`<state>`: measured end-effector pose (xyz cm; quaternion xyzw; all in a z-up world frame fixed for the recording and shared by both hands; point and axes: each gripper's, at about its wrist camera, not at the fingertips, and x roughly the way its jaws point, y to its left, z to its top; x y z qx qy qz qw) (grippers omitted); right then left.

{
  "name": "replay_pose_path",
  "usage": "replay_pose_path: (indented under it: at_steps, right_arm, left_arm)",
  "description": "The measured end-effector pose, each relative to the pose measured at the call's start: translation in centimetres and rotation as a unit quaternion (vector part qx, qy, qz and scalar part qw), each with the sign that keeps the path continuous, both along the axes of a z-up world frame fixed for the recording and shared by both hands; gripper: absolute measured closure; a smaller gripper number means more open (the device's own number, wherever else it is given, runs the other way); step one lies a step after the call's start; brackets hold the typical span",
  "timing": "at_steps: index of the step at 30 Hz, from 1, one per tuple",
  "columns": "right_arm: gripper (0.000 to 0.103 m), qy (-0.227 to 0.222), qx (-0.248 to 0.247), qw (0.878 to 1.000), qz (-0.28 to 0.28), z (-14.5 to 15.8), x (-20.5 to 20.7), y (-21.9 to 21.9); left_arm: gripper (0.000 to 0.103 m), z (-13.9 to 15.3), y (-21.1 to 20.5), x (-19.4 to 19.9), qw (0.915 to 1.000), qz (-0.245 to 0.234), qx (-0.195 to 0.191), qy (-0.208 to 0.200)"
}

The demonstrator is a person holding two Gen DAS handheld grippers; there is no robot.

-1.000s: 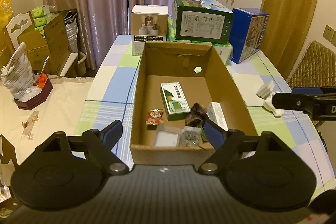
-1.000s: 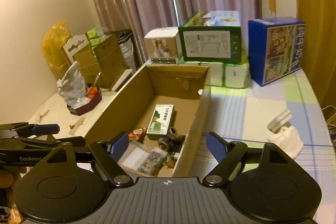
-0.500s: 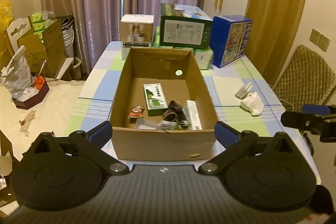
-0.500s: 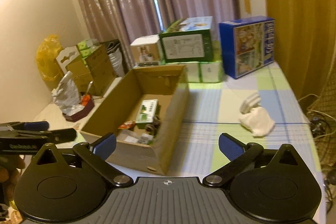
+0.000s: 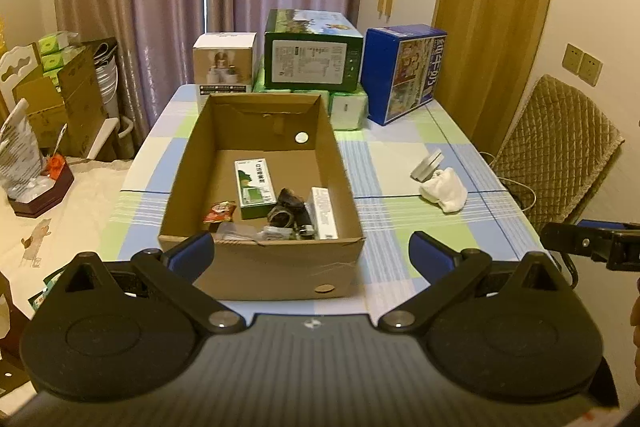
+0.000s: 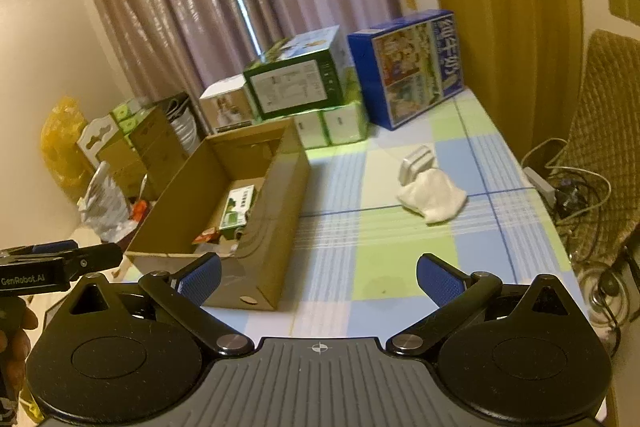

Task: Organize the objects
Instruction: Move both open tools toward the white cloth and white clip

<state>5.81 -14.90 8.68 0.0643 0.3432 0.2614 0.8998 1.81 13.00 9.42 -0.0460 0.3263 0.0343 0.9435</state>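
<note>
Two empty claws: your right gripper and left gripper both stand spread wide. From the right one, the white cloth lies at one o'clock, the cardboard box at eleven.

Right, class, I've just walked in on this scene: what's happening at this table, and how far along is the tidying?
A person holds two grippers, the left gripper and right gripper, both open and empty, near the table's front edge. The cardboard box already contains a green packet and other small items. A white cloth and a round tin lie outside it on the checked tablecloth.
</note>
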Motion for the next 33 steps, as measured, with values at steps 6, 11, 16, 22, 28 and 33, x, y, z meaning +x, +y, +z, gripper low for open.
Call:
replay_pose_path:
  at_steps: [6,11,16,22,28,33]
  right_arm:
    - [0.002,0.003,0.002,1.0,-0.018,-0.1,-0.2,-1.5]
    - [0.002,0.005,0.001,1.0,-0.025,-0.4,-0.2,-2.5]
    - [0.002,0.003,-0.006,0.999,-0.033,-0.4,-0.3,-3.4]
    - [0.002,0.002,-0.014,0.999,-0.046,-0.7,-0.1,-4.8]
    - [0.002,0.002,-0.022,0.998,-0.061,-1.2,0.8,-6.5]
    - [0.002,0.002,-0.036,0.997,-0.067,-1.8,2.0,-7.8]
  left_arm:
    - [0.001,-0.2,-1.3,0.2,0.9999,-0.012,0.002,0.002]
    - [0.001,-0.5,-2.3,0.4,0.9998,-0.021,0.001,0.005]
    - [0.001,-0.5,-3.0,0.6,0.9996,-0.029,-0.001,0.003]
    - [0.001,-0.7,-5.0,1.5,0.9984,-0.056,0.0,0.002]
    - [0.001,-1.5,-7.8,3.3,0.9962,-0.087,0.005,0.007]
    - [0.001,-2.5,-10.0,5.5,0.994,-0.108,0.005,0.014]
